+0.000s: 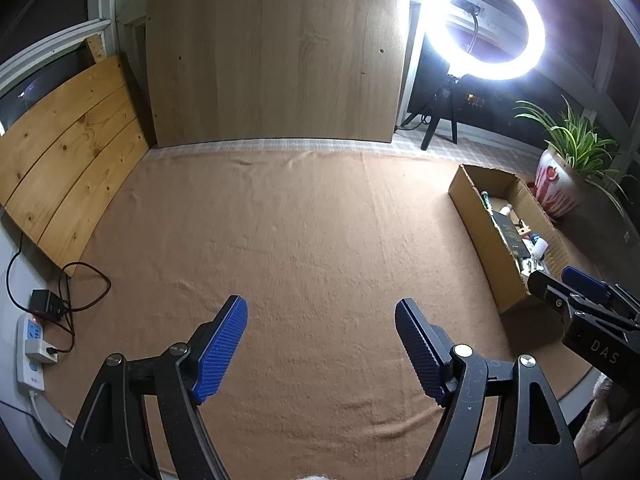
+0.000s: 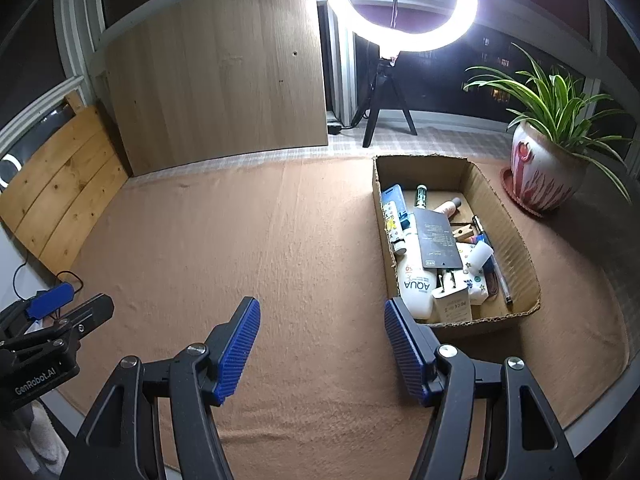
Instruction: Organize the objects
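Note:
A cardboard box [image 2: 516, 240] stands on the brown cloth at the right; it also shows in the left wrist view [image 1: 476, 216]. It holds several items: a white AQUA bottle [image 2: 416, 284], a dark flat card [image 2: 436, 240], a white charger [image 2: 452, 300], a pink bottle [image 2: 450, 206], pens and small tubes. My left gripper [image 1: 320, 344] is open and empty above the cloth. My right gripper [image 2: 320, 340] is open and empty, just left of the box's near corner. Each gripper shows at the edge of the other's view.
A lit ring light on a tripod [image 2: 400, 4] stands behind the cloth. A potted plant [image 2: 540, 176] sits right of the box. Wooden boards [image 2: 220, 72] lean at the back and left. A power strip with cables [image 1: 32, 340] lies at the left edge.

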`<state>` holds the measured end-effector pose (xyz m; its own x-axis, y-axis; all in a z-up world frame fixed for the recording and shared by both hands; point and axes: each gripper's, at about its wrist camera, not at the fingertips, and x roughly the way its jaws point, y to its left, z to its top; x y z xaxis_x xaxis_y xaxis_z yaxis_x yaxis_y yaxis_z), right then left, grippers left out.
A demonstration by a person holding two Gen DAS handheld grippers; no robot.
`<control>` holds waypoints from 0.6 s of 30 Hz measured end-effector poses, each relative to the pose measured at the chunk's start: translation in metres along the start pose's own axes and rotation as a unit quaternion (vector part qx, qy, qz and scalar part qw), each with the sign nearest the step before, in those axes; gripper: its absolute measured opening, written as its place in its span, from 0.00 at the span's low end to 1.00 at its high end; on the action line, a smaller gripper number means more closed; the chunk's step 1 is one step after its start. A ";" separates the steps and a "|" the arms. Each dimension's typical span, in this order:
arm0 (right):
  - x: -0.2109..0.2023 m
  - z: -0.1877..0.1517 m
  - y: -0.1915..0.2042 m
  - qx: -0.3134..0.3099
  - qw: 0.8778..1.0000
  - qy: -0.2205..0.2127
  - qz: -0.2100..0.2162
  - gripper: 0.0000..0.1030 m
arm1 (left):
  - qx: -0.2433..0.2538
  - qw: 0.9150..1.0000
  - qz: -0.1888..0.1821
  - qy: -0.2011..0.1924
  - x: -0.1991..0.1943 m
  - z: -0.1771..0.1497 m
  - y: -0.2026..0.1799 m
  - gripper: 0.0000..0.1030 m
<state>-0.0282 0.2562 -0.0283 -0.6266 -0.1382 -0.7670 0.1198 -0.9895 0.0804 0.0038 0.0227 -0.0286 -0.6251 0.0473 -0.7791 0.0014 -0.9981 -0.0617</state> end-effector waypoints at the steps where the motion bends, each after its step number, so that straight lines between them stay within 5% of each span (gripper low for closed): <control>1: 0.000 0.000 0.000 0.000 1.000 0.000 0.000 0.59 | 0.000 1.000 0.000 0.000 0.000 0.000 0.000 0.77; 18: 0.004 0.000 0.001 0.003 1.000 0.006 0.004 0.59 | 0.004 1.000 0.002 0.006 0.005 0.000 -0.005 0.77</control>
<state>-0.0313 0.2549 -0.0314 -0.6160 -0.1460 -0.7741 0.1198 -0.9886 0.0911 0.0009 0.0284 -0.0323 -0.6157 0.0431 -0.7868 -0.0024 -0.9986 -0.0528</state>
